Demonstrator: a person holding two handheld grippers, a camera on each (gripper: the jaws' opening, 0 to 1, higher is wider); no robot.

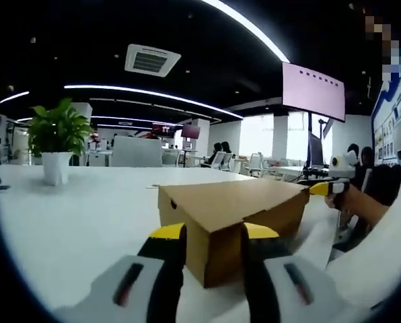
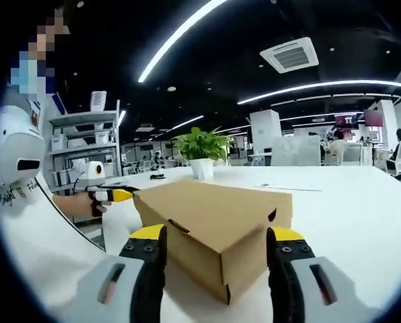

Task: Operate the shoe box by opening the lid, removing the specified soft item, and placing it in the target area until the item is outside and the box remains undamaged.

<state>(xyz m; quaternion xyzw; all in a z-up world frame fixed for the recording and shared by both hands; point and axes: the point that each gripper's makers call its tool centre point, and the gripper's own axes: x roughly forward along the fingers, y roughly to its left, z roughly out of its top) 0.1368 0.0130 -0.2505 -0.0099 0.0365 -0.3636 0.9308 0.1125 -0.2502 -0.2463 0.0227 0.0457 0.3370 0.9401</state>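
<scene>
Your shoe box has its lid down, so you cannot see what lies inside. In the left gripper view, its near bottom corner at 6 o'clock is hidden between and behind the left gripper jaws. In the right gripper view, the right gripper jaws cover the box's lower edges at 7 and 5 o'clock. The other gripper at 9 o'clock there is too small to tell whether its jaws are apart. The potted plant hides the desks behind it.
</scene>
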